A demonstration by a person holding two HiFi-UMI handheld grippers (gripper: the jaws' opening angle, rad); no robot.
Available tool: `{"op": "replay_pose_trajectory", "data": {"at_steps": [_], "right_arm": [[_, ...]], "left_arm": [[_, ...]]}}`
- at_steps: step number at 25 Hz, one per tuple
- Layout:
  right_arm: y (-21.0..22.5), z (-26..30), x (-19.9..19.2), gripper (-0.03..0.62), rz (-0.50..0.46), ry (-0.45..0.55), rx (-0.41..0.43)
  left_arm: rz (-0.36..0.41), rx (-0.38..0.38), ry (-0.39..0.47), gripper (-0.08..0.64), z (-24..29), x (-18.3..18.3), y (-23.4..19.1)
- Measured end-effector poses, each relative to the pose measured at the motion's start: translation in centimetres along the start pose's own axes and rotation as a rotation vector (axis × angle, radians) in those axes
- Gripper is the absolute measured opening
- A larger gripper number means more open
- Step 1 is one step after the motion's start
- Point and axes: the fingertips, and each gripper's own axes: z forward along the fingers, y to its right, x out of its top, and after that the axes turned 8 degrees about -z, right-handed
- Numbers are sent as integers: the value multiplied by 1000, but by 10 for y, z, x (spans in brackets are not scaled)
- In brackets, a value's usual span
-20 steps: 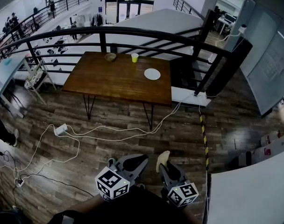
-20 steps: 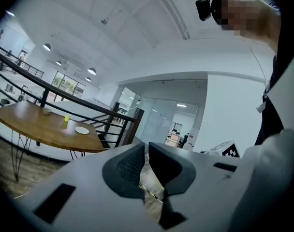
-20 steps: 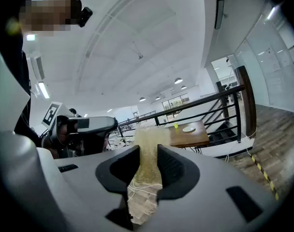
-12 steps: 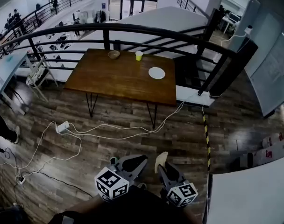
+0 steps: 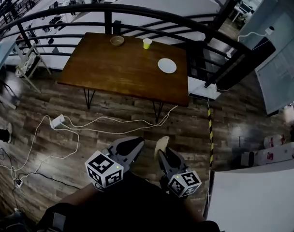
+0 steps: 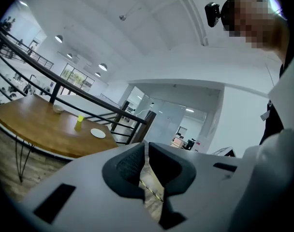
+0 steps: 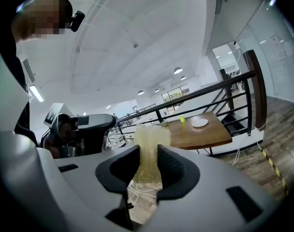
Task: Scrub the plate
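Observation:
A white plate lies near the right end of a brown wooden table, far ahead of both grippers. It also shows small in the left gripper view and the right gripper view. My right gripper is shut on a pale yellow sponge, which sticks up between its jaws. My left gripper is shut with nothing in it, its jaws almost touching. Both are held low, over the wood floor, well short of the table.
A yellow cup and a small bowl stand at the table's far edge. A black railing curves behind the table. White cables and a power strip lie on the floor. A white counter is at right.
The table and plate sit a little lower and larger in the head view, so I have moved closer. Both grippers have shifted slightly up and left; the sponge stays held.

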Motion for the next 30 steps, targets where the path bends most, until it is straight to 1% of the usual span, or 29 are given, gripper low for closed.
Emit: {"op": "replay_pose_trajectory", "data": {"at_steps": [3, 7, 9, 12, 15, 18, 20, 23, 26, 28, 30], "right_arm": [[2, 44, 11, 126, 8, -9, -69], [4, 95, 15, 127, 45, -61, -149], [11, 111, 23, 126, 48, -68, -186], [21, 123, 35, 126, 35, -82, -233], [28, 141, 44, 126, 20, -105, -238], [43, 158, 49, 126, 38, -108, -226], [59, 170, 51, 126, 68, -105, -203], [83, 198, 55, 126, 84, -120, -128], [110, 239, 63, 126, 48, -151, -37], [135, 264, 72, 126, 31, -171, 18], [164, 273, 83, 126, 21, -174, 73]], "left_arm": [[9, -37, -16, 37, 5, 29, -46], [-25, -87, -47, 37, 6, 56, -104], [-32, -87, -50, 37, 9, 70, -130], [-50, -85, -30, 37, 16, 91, -155], [-59, -86, -18, 37, 30, 109, -173], [-70, -79, -26, 37, 45, 116, -184], [-81, -56, -28, 37, 56, 114, -189], [-110, 15, -20, 37, 73, 113, -204], [-138, 107, 5, 37, 95, 121, -233], [-167, 164, 33, 37, 118, 129, -249], [-187, 203, 55, 37, 150, 133, -247]]}}
